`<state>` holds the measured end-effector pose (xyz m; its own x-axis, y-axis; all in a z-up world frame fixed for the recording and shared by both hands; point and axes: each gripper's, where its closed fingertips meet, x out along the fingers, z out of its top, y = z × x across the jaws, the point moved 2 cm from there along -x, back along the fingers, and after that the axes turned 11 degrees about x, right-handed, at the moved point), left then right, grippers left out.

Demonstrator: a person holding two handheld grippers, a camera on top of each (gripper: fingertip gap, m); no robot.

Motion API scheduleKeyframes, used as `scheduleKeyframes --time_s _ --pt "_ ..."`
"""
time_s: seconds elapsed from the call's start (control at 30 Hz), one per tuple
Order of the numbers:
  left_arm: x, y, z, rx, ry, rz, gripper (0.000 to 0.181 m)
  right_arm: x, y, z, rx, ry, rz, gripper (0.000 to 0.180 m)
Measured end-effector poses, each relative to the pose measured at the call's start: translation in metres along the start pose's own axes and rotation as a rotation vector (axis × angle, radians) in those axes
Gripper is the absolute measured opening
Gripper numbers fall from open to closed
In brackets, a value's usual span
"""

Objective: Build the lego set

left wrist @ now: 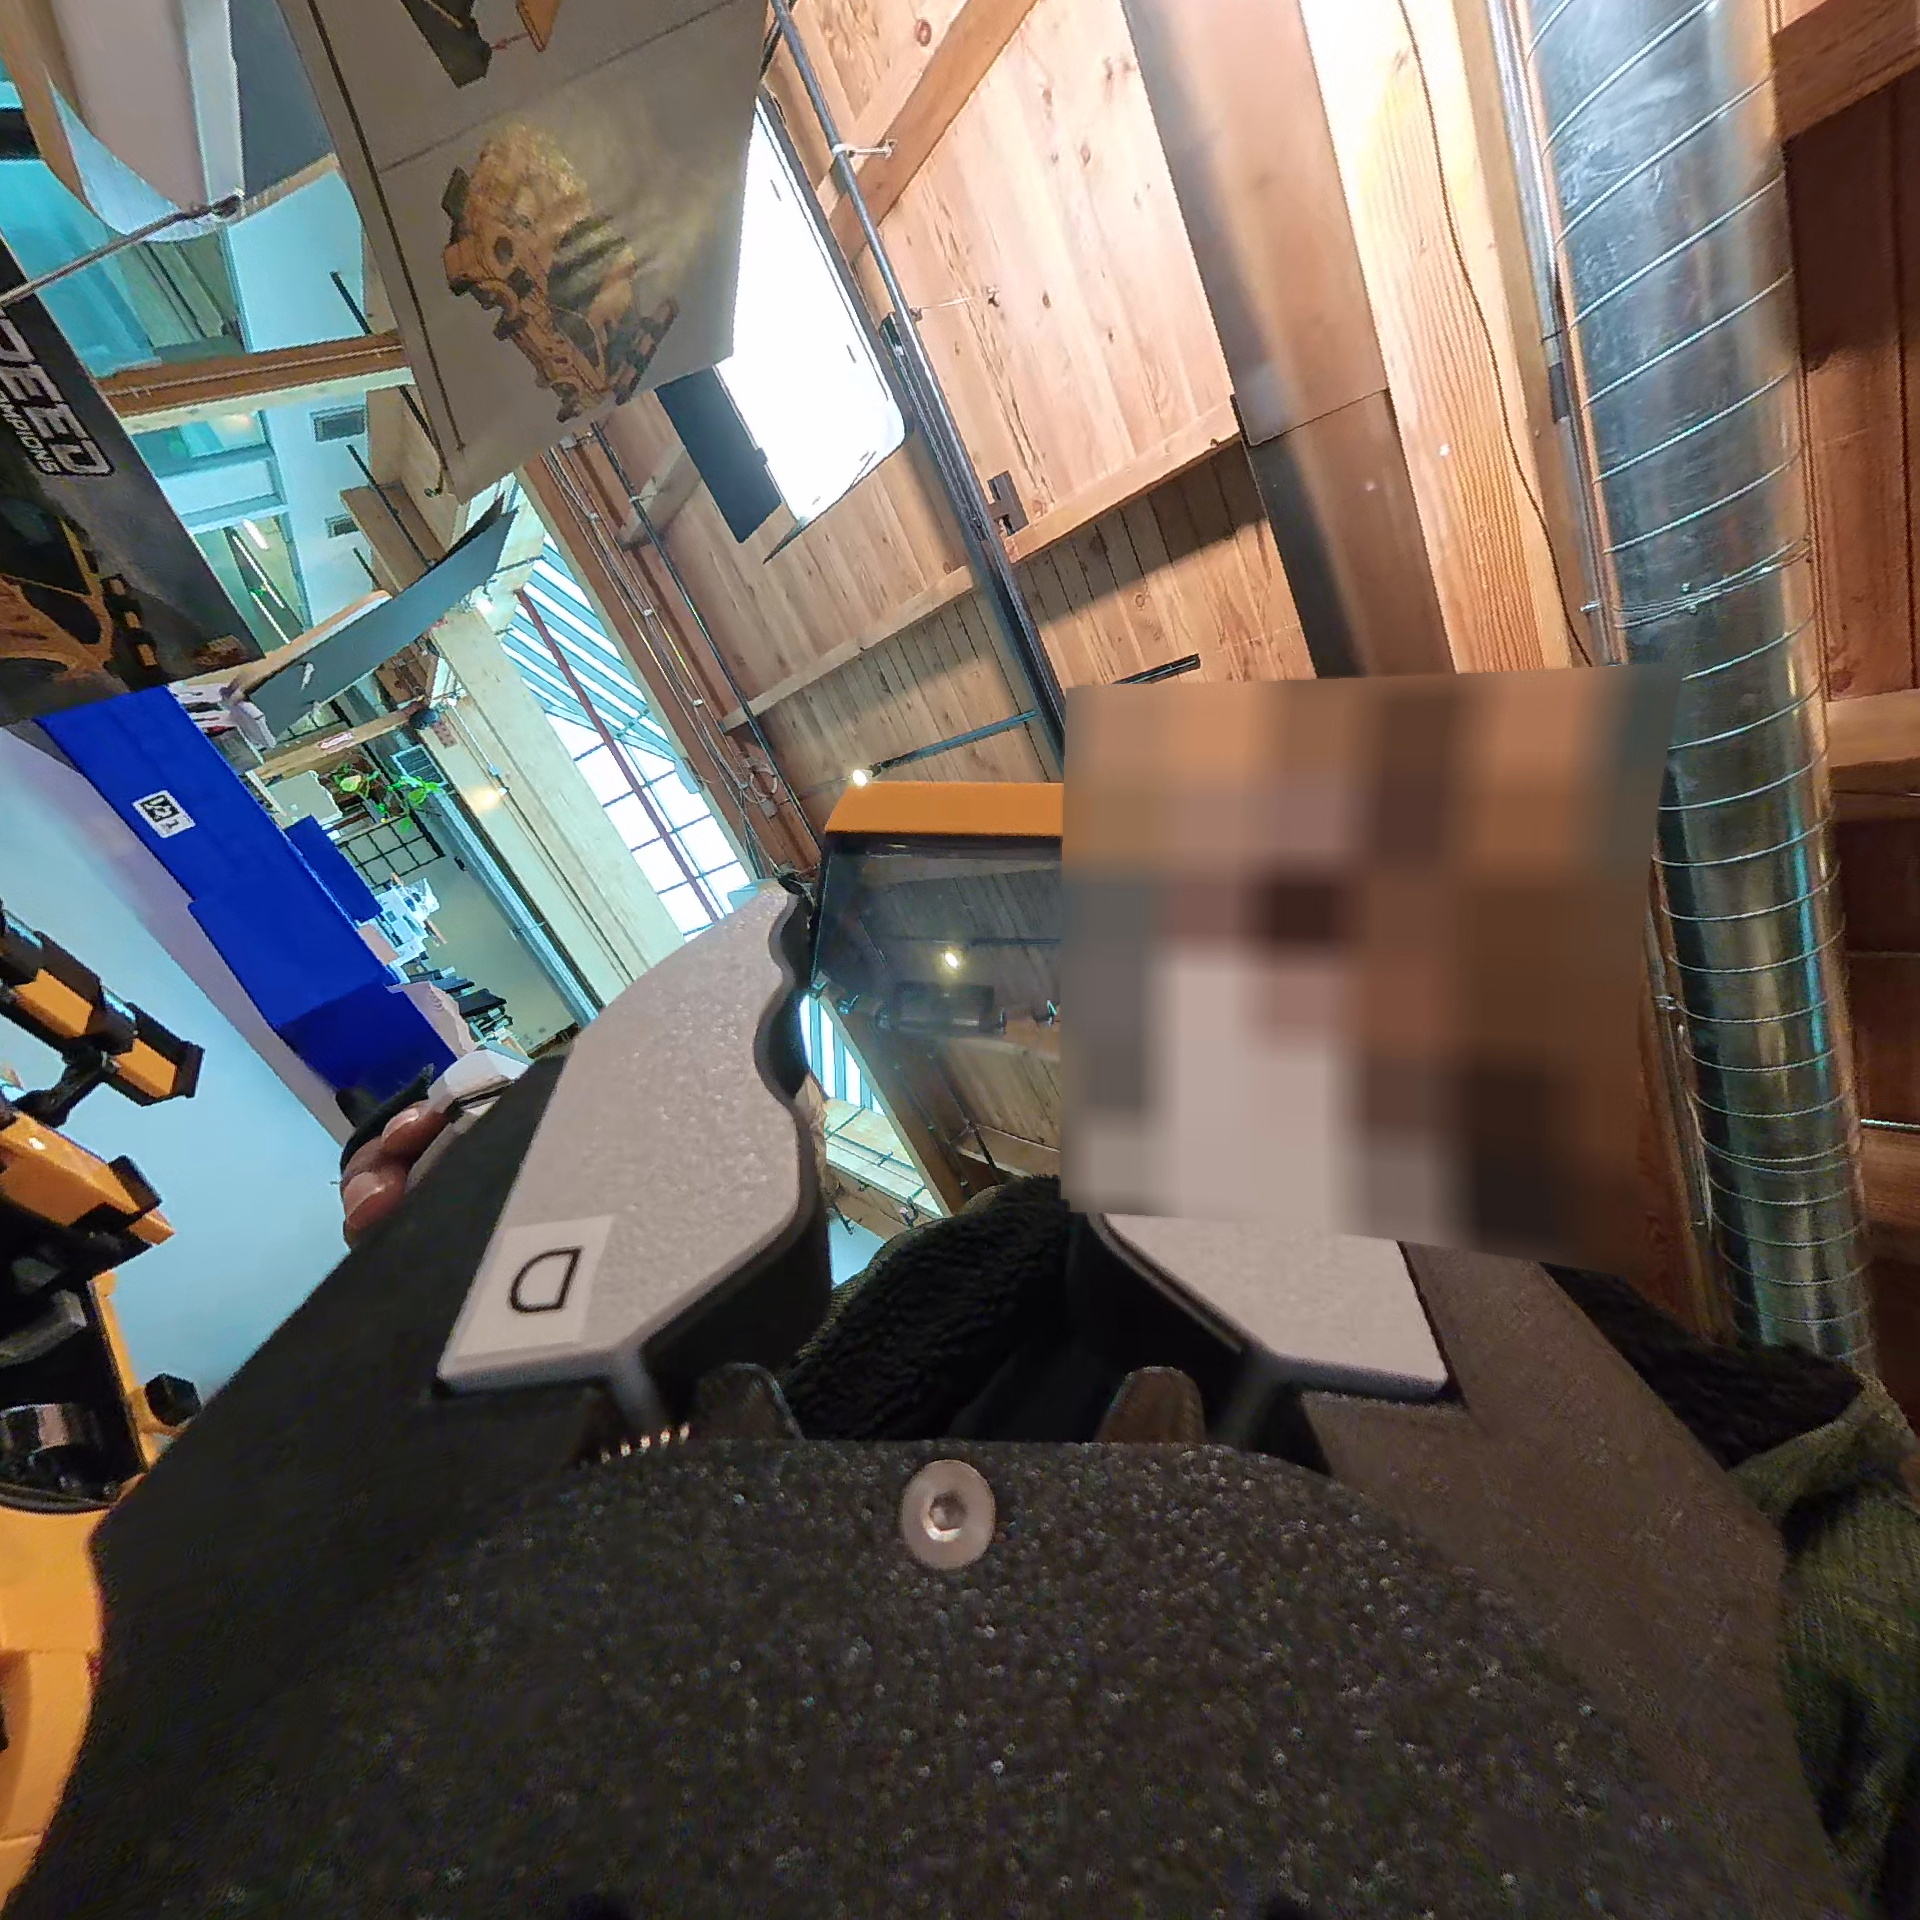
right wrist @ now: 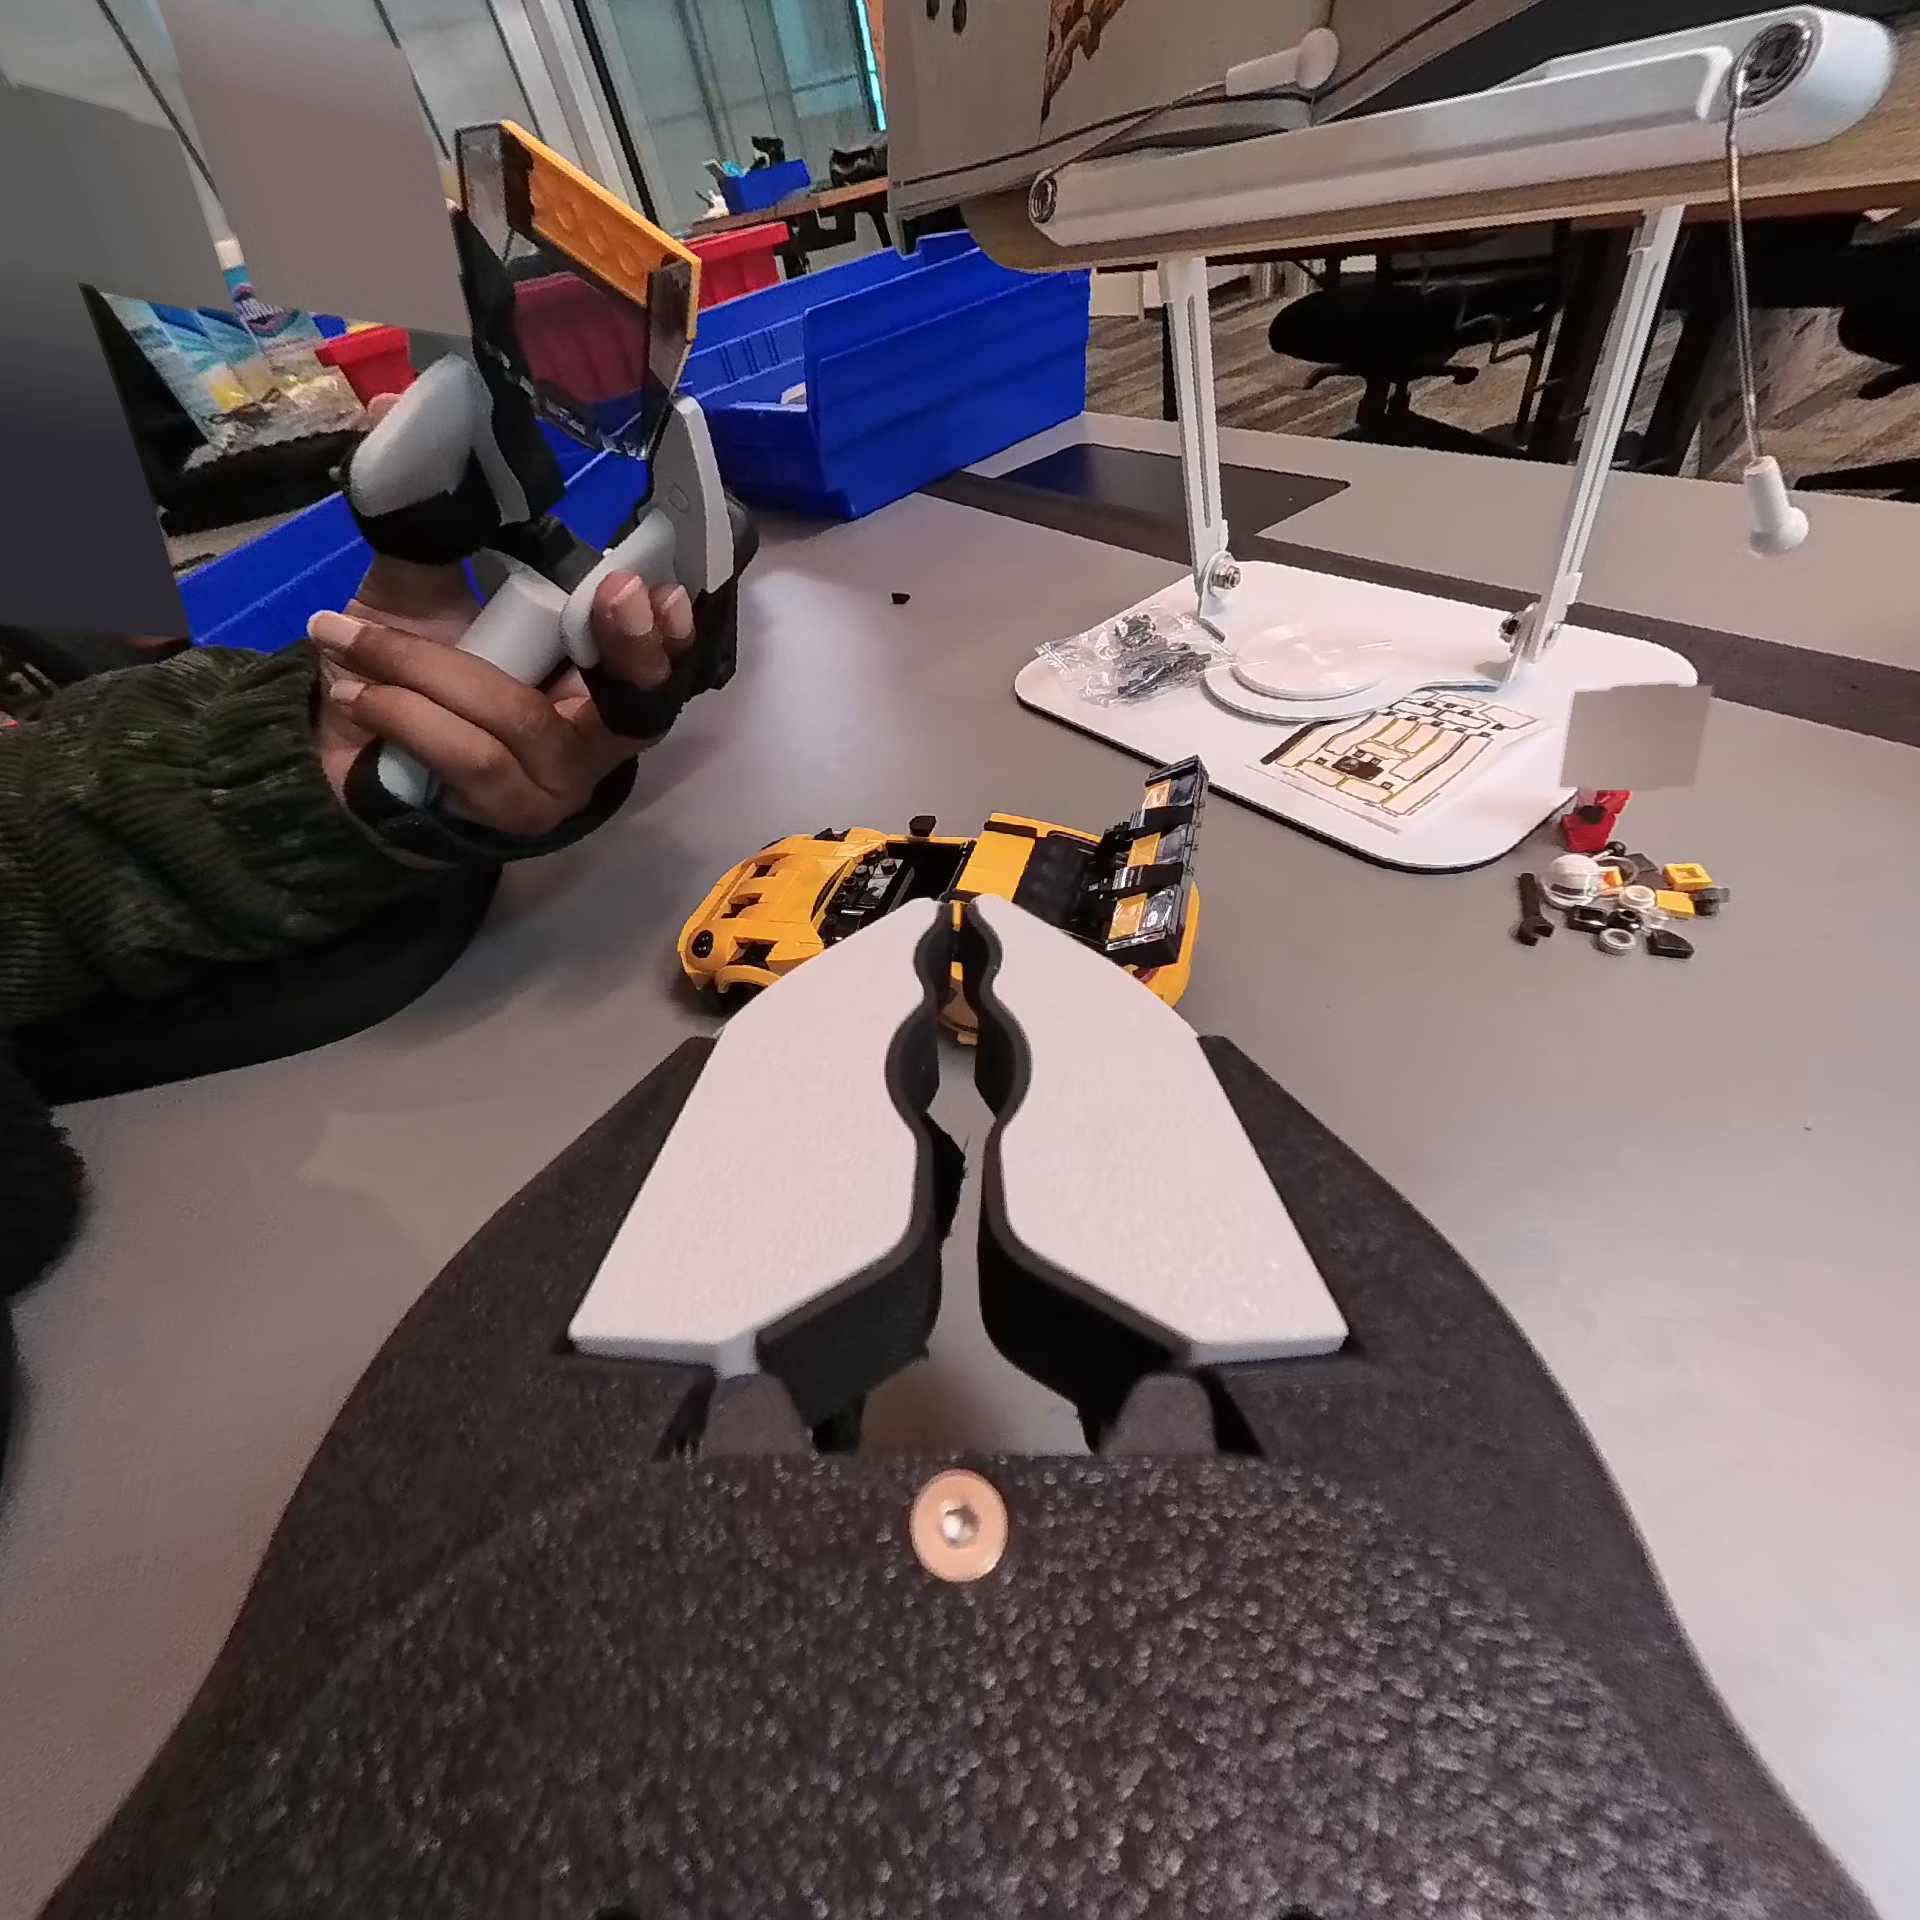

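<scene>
Nearly closed, empty right gripper (right wrist: 958,914) nears yellow brick car (right wrist: 935,894); left gripper (right wrist: 597,416), clamping smoked windscreen piece (right wrist: 582,312), could drop it.

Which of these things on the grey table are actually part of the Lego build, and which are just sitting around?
Part of the build:
- half-built yellow Lego car
- orange-topped windscreen piece in the left gripper
- small pile of loose pieces
- clear bag of black parts
- sticker sheet
- white booklet stand

Just lying about:
- blue plastic bins
- red bin
</scene>
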<state>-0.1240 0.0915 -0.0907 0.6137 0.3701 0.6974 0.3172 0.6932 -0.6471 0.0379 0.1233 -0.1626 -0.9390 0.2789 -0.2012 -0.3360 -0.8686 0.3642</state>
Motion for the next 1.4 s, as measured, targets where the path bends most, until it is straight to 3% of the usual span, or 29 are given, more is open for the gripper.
scheduleKeyframes --time_s 0.13,0.3,0.47,0.67,1.4 --pt "0.000 0.005 -0.001 0.036 0.014 0.049 0.053 0.000 0.000 0.000 -0.002 -0.001 -0.003 0.000" --pt "-0.008 0.030 -0.006 0.277 0.124 0.321 0.053 0.000 -0.001 0.000 -0.002 0.003 -0.003 0.000" --pt "-0.021 0.058 -0.017 0.634 0.388 0.658 0.053 0.001 -0.001 -0.001 0.000 0.005 -0.006 0.001" --pt "-0.035 0.079 -0.026 0.938 0.649 0.912 0.053 0.001 -0.003 -0.001 0.003 0.005 -0.011 0.000" --pt "-0.044 0.100 -0.052 1.133 0.958 1.011 0.053 0.002 -0.008 0.001 0.016 -0.015 -0.024 0.000"
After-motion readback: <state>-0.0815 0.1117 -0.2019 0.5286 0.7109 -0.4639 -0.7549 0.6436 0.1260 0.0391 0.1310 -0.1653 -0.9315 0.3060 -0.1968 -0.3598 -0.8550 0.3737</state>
